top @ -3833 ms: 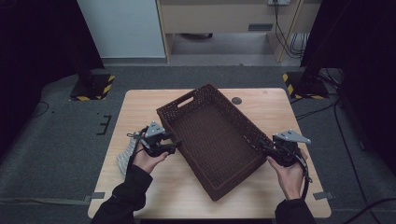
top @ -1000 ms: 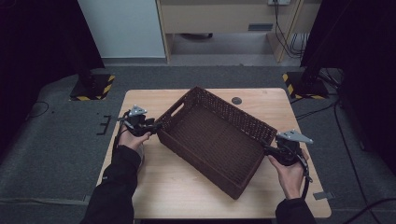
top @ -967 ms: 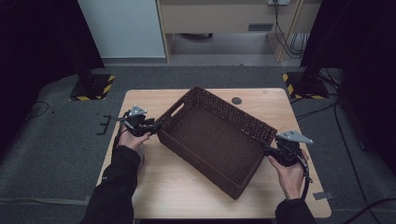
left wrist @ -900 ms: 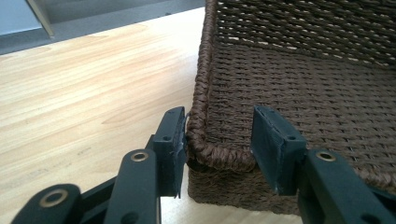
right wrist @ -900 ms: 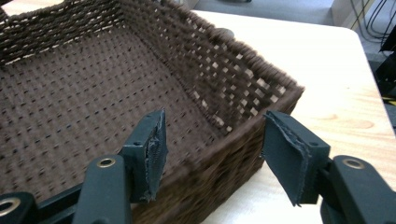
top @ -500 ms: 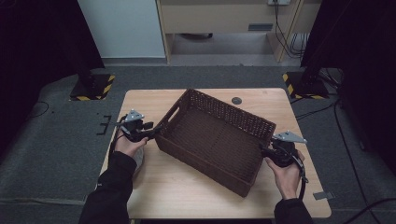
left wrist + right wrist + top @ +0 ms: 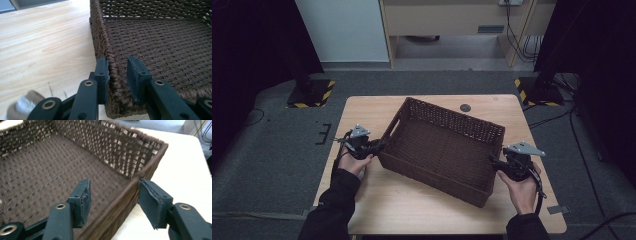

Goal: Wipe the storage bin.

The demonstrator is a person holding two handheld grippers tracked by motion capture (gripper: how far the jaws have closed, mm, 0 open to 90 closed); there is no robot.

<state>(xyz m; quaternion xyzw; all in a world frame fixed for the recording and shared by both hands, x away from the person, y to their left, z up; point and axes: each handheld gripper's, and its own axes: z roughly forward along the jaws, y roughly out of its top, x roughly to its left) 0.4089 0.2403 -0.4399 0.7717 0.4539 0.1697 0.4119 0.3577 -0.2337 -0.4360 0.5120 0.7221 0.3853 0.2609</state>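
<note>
A dark brown woven basket [image 7: 452, 118] lies at an angle in the middle of the wooden table, with nothing in it. My left gripper [image 7: 380, 145] is at its left corner. In the left gripper view the jaws [image 7: 117, 65] straddle the basket's rim [image 7: 113, 62]: the outer pad touches the wall and the inner pad stands a little off it. My right gripper [image 7: 493, 161] is at the basket's right end. Its jaws [image 7: 113, 187] are wide open astride the wall [image 7: 125, 202], one inside and one outside.
A small brown and white fuzzy object [image 7: 21, 106] lies on the table beside my left hand. A black round disc [image 7: 465, 107] sits near the far edge of the table [image 7: 372, 107]. Grey floor and dark stands surround it.
The basket has turned counter-clockwise, its handle end now facing left. My left gripper swung with that corner, out to the left and then back toward the person. The right gripper barely moved.
</note>
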